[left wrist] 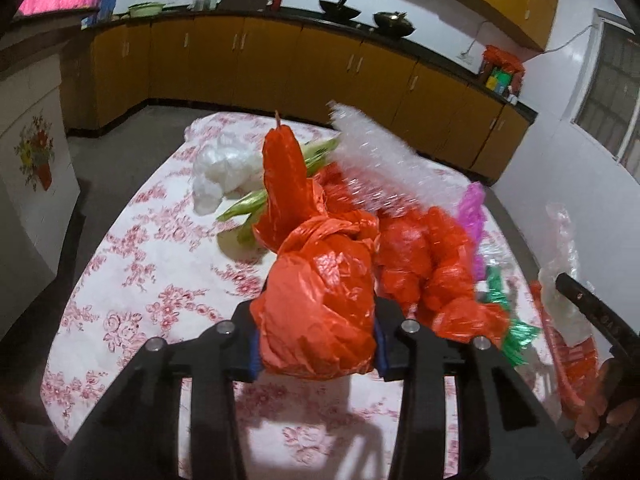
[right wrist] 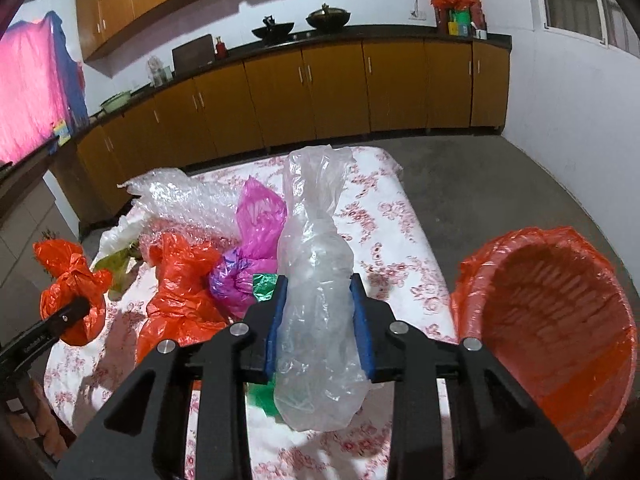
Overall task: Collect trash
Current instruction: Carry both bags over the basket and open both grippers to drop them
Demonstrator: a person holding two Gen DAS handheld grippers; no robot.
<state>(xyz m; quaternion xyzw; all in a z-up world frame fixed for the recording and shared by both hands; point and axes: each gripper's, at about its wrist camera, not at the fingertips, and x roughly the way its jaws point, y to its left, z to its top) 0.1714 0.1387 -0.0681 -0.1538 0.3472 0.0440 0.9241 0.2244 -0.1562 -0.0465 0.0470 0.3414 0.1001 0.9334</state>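
Observation:
My left gripper (left wrist: 316, 346) is shut on a knotted orange plastic bag (left wrist: 320, 304) and holds it above the table; it also shows in the right wrist view (right wrist: 72, 292). My right gripper (right wrist: 320, 320) is shut on a clear plastic bag (right wrist: 316, 280), held upright above the table. An orange bin (right wrist: 560, 320) lined with an orange bag stands on the floor right of the table. On the floral tablecloth (left wrist: 132, 280) lie more orange bags (left wrist: 424, 264), bubble wrap (left wrist: 380, 160), a pink bag (right wrist: 260, 216), a white bag (left wrist: 224, 172) and green wrappers (left wrist: 248, 204).
Yellow-brown kitchen cabinets (right wrist: 320, 92) with a dark counter run along the back wall, with woks (right wrist: 328, 16) on top. Grey floor (right wrist: 500, 200) lies right of the table. A white cabinet with a flower sticker (left wrist: 36, 152) stands at the left.

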